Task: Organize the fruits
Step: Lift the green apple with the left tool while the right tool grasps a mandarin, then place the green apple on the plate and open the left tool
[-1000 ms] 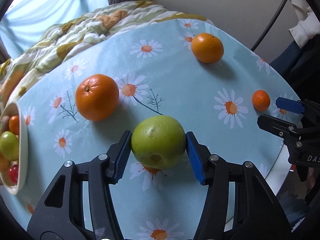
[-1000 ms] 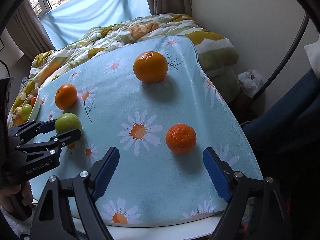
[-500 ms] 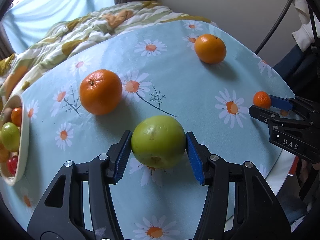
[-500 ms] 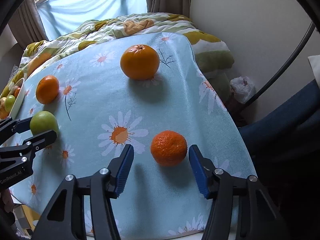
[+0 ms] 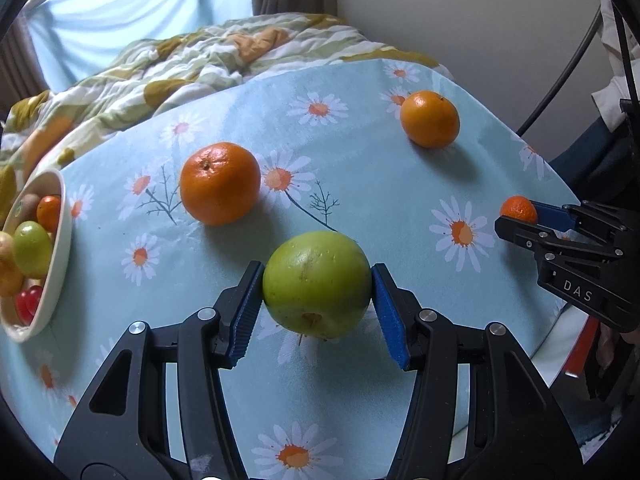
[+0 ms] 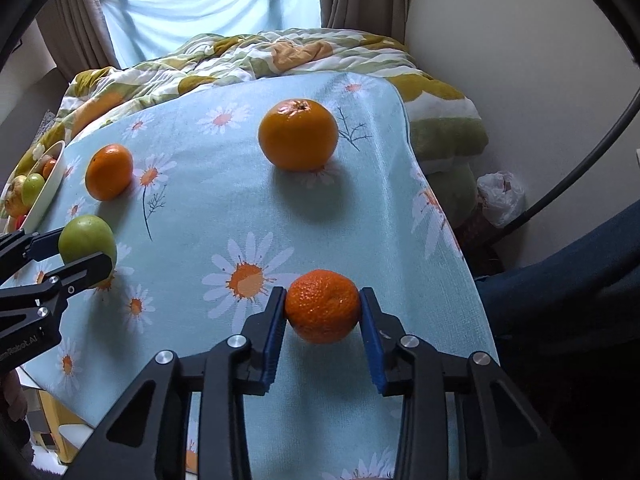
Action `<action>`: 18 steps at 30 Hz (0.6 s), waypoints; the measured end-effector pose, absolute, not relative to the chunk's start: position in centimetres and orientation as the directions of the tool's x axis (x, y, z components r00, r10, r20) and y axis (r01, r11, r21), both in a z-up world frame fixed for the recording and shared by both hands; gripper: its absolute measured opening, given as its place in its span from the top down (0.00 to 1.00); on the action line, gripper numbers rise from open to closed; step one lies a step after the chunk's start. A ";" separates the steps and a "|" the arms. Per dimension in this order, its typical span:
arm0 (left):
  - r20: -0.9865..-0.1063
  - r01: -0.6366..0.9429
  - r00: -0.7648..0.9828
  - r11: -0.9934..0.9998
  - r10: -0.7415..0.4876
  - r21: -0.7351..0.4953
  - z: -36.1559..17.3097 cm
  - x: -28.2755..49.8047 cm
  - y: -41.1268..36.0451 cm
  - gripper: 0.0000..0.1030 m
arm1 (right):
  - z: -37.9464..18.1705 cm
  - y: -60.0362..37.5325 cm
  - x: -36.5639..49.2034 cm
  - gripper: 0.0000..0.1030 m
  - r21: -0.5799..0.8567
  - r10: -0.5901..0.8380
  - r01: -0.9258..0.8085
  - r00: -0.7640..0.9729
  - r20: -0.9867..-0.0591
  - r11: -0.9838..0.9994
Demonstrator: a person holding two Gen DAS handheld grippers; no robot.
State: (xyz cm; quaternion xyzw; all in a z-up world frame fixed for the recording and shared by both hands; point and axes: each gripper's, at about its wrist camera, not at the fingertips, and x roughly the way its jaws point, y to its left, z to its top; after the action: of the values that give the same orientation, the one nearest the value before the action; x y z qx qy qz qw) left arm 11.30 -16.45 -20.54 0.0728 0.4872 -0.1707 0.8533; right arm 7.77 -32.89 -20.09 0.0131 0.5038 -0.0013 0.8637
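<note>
My left gripper point(image 5: 318, 302) is shut on a green apple point(image 5: 317, 283) and holds it just above the daisy tablecloth point(image 5: 380, 208). My right gripper point(image 6: 323, 326) is shut on a small mandarin point(image 6: 322, 305) near the table's right edge; it also shows in the left wrist view point(image 5: 517, 209). Two larger oranges lie loose: one mid-left point(image 5: 219, 183) and one at the far right point(image 5: 429, 118). A white bowl point(image 5: 60, 248) at the left edge holds several fruits.
A rumpled green and white quilt point(image 6: 248, 56) lies beyond the table's far edge. The table drops off on the right, with a plastic bag point(image 6: 500, 196) on the floor by the wall. A black cable point(image 6: 592, 152) hangs at the right.
My right gripper moved forward around the small mandarin and closed on it. My left gripper kept hold of the green apple and shifted a little; the bowl shows more in its view.
</note>
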 end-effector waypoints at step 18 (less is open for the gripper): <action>-0.796 0.146 0.590 0.987 -0.135 -0.059 -13.8 9.8 -8.4 0.42 | -13.5 -25.0 11.5 0.68 0.079 0.227 -0.280 0.548 -0.805 0.957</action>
State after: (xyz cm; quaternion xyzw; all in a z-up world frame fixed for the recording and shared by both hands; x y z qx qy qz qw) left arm 9.83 -8.40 -13.81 0.0066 0.4459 -0.0788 0.8916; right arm 11.49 -24.98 -13.45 -0.0293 0.4527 0.1443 0.8794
